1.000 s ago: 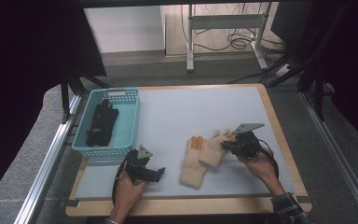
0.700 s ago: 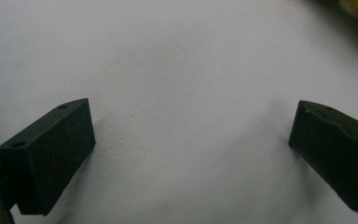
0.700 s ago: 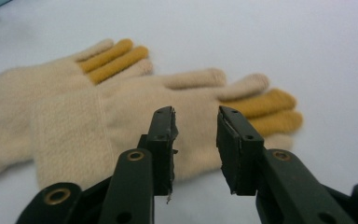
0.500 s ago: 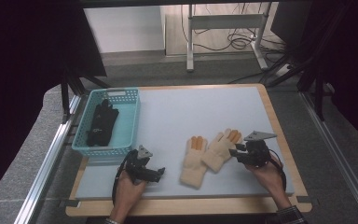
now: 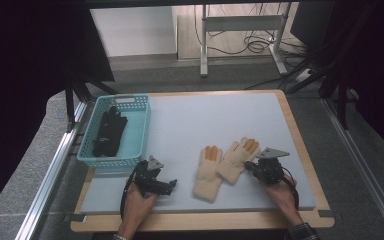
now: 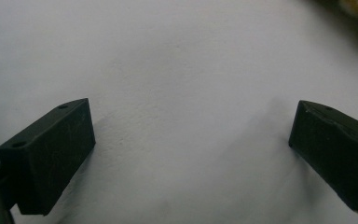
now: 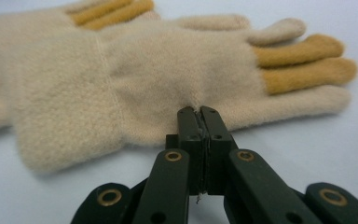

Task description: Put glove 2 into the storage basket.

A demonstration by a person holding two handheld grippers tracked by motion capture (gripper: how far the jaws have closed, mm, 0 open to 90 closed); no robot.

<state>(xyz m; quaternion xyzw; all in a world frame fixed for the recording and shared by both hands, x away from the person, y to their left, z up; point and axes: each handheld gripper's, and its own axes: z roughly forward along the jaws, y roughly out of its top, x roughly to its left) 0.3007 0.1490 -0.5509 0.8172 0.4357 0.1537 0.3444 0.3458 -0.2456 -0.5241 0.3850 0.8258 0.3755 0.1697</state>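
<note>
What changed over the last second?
The right gripper came down toward the near edge of the right-hand cream glove, and its jaws have just been closing; they now pinch that edge. The left gripper stayed put, open. The other cream glove, basket and black gloves are unchanged.

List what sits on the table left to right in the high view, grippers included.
Blue basket holding a black glove → left gripper, jaws open → cream glove → second cream glove, overlapping the first one's edge → right gripper, jaws shut at that glove's edge.
</note>
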